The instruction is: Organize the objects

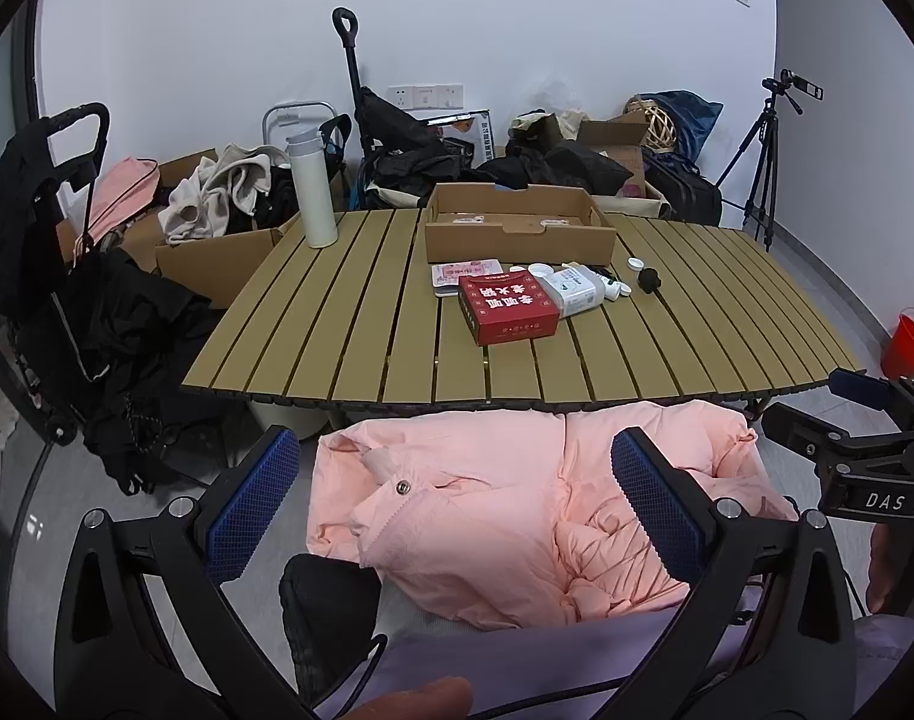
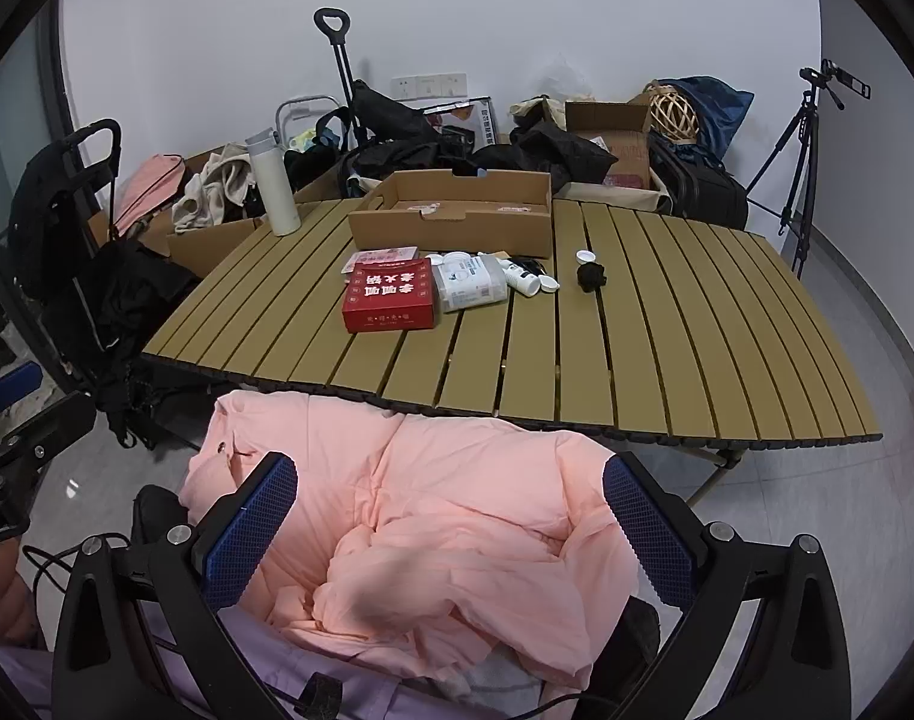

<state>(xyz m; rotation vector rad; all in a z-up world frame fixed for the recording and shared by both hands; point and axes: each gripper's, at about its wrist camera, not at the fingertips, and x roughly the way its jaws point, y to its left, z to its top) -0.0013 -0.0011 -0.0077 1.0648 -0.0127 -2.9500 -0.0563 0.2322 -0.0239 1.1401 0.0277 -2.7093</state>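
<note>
A slatted tan table (image 1: 348, 336) (image 2: 667, 324) carries a red box (image 1: 508, 307) (image 2: 390, 294), a white wipes pack (image 1: 571, 289) (image 2: 469, 283), a small white tube (image 2: 520, 279), white caps (image 1: 635, 264) (image 2: 584, 255), a black lump (image 1: 649, 279) (image 2: 590, 273) and a flat pink packet (image 1: 466, 272). Behind them stands an open cardboard tray (image 1: 517, 228) (image 2: 450, 216). My left gripper (image 1: 453, 504) and right gripper (image 2: 450, 531) hang open and empty, short of the table's near edge, above a pink padded jacket (image 1: 487, 516) (image 2: 444, 516).
A white bottle (image 1: 312, 189) (image 2: 272, 183) stands at the table's back left corner. Carts, black bags, clothes and cardboard boxes crowd the floor behind and left. A tripod (image 1: 763, 162) (image 2: 802, 162) stands at the right wall, a red bucket (image 1: 905, 345) near it.
</note>
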